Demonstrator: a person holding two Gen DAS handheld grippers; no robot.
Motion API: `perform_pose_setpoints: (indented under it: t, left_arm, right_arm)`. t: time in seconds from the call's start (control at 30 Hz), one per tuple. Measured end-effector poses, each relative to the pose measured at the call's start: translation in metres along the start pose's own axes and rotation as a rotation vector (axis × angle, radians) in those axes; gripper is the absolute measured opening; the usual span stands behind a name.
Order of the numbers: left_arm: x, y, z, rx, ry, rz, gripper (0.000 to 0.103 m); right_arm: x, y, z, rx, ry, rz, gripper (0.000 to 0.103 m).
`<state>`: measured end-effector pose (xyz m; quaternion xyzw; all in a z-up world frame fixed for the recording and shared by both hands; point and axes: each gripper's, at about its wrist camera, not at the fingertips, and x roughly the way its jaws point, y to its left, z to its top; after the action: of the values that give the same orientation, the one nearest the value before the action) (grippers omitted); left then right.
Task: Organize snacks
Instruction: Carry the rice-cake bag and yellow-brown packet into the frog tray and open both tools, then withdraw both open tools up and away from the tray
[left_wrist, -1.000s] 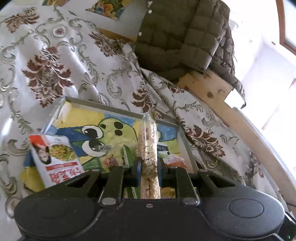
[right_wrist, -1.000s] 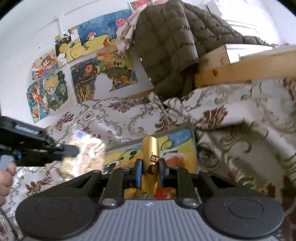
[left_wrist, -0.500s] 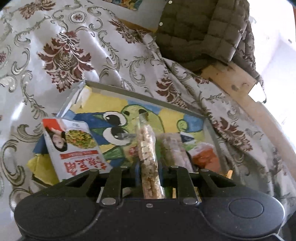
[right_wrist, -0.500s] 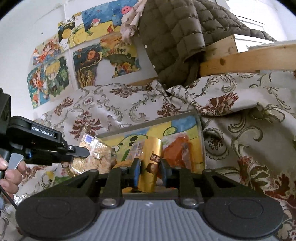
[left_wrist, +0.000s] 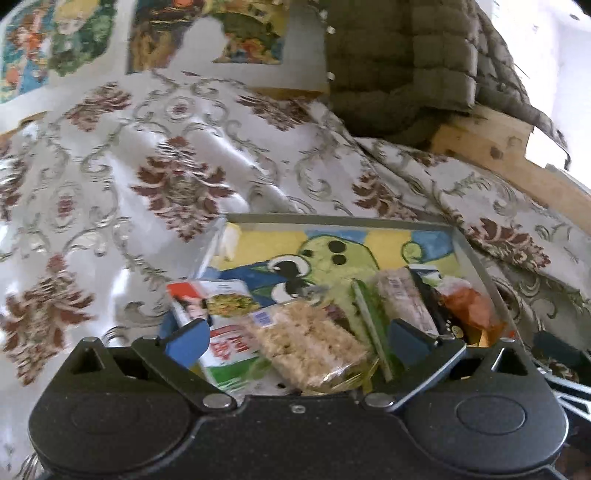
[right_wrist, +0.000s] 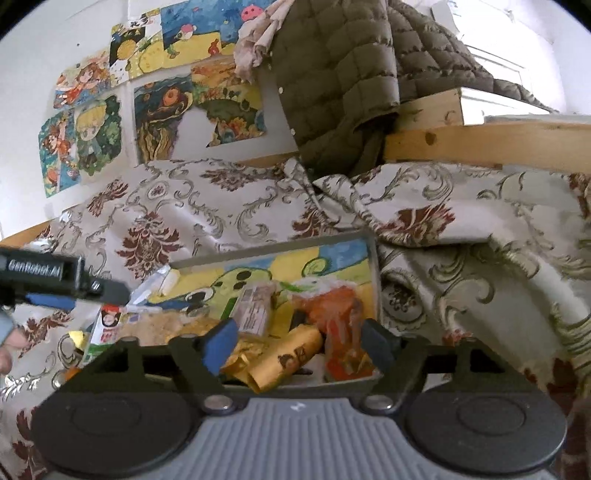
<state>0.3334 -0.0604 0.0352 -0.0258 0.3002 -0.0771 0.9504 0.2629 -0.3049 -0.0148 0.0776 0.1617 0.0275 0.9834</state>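
A grey tray (left_wrist: 332, 218) with a green frog picture lies on the floral cloth and holds several snack packets. My left gripper (left_wrist: 297, 341) is opening wide over its near end. A clear puffed-rice packet (left_wrist: 310, 343) lies loose between the blue pads, untouched, beside a red-and-white packet (left_wrist: 221, 321). My right gripper (right_wrist: 299, 343) is opening too. A gold packet (right_wrist: 288, 354) rests in the tray (right_wrist: 375, 273) between its pads, free of both, next to an orange packet (right_wrist: 332, 306). The left gripper (right_wrist: 55, 280) shows at the left edge of the right wrist view.
A floral cloth (left_wrist: 177, 184) covers the surface around the tray. A quilted olive jacket (right_wrist: 332, 74) hangs over a wooden frame (right_wrist: 480, 144) behind it. Drawings (right_wrist: 166, 110) are stuck on the wall. A hand (right_wrist: 7, 343) shows at the left edge.
Both grippers went from shut to wide open. The puffed-rice packet dropped flat into the tray from the left jaws, and the gold packet fell over into the tray from the right jaws.
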Motion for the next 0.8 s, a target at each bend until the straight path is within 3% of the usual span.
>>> perform_pose_setpoints:
  t: [0.23,0.53,0.8]
  left_arm:
    - [-0.050,-0.001,-0.005,0.015,-0.071,0.052,0.102]
    - [-0.126,-0.012,-0.026,-0.025,-0.205,0.102,0.102]
    - [-0.191,-0.035,-0.074,-0.061,-0.335,0.184,0.102]
  right_arm:
    - [-0.031,0.004,0.026,0.005,-0.065,0.032,0.102]
    - [-0.089,0.021,0.059,-0.035,-0.155,0.038,0.103]
    - [-0.142,0.035,0.067,-0.069,-0.147,0.014,0.103]
